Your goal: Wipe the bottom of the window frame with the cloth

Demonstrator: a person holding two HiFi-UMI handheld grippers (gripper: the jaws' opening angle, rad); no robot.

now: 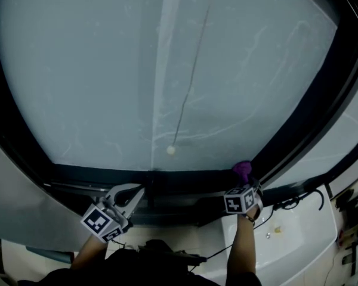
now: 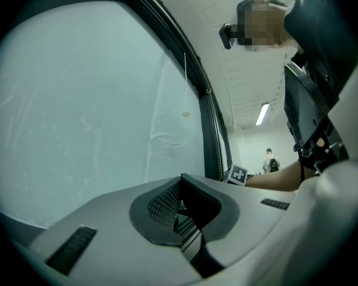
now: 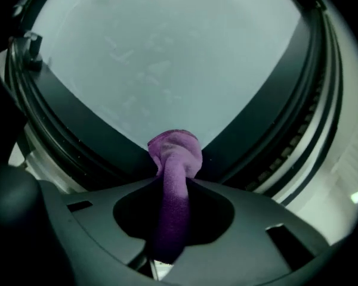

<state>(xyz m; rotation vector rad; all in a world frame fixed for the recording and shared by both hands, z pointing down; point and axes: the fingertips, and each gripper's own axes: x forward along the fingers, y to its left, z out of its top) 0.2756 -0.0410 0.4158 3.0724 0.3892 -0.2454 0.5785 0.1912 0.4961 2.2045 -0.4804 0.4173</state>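
The right gripper (image 1: 246,185) (image 3: 174,188) was clamped on a purple cloth (image 1: 243,170) (image 3: 176,157), its jaws closed on the cloth's narrow middle while the bunched end stuck out ahead of them. That bunched end lay against the dark window frame (image 1: 185,181) (image 3: 77,119) at its bottom right corner, where the bottom rail met the slanting right side. The left gripper (image 1: 133,193) (image 2: 179,206) was held further left along the same bottom rail, near the frame's middle, and its jaws stood together with nothing between them. Its tips pointed toward the rail; whether they touched it could not be told. Inside the frame, the pale glass (image 1: 95,70) filled most of the head view, and a thin cord (image 1: 191,82) ran down across it, ending in a small pale bead (image 1: 170,150) just above the bottom rail.
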